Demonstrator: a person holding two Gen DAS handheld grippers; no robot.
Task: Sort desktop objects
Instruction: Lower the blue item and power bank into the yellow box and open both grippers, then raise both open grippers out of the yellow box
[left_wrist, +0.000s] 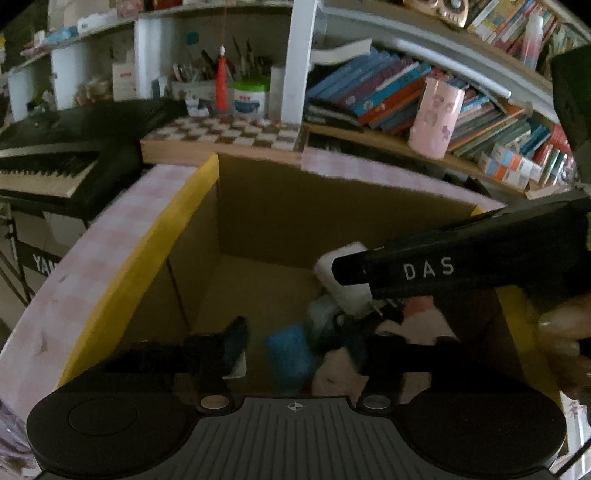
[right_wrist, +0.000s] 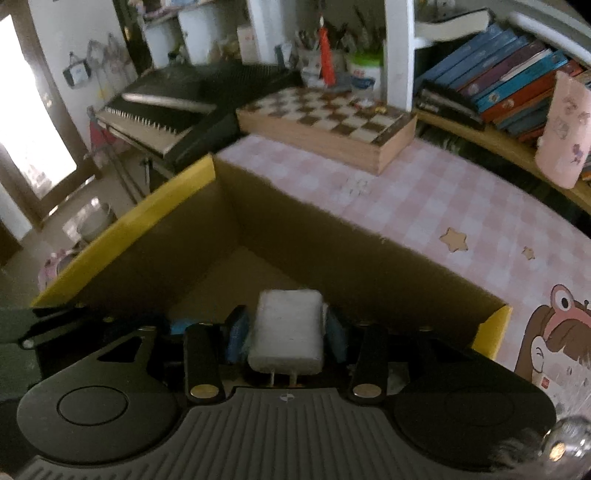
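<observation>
1. Left wrist view shows box contents: a blue object, pink/white soft items, all blurred. Right wrist view shows the white charger plug close up, prongs toward cam.
2. Right gripper pinches the charger, fingers pressed on both its sides, held over the cardboard box. In left view the right gripper reaches in from right w/ the charger at its tip.
3. Left gripper spread wide, nothing between fingers, above box interior.
4. Box sits on pink checked tablecloth. Behind: chessboard, piano keyboard, shelf of books, pink cup.
</observation>
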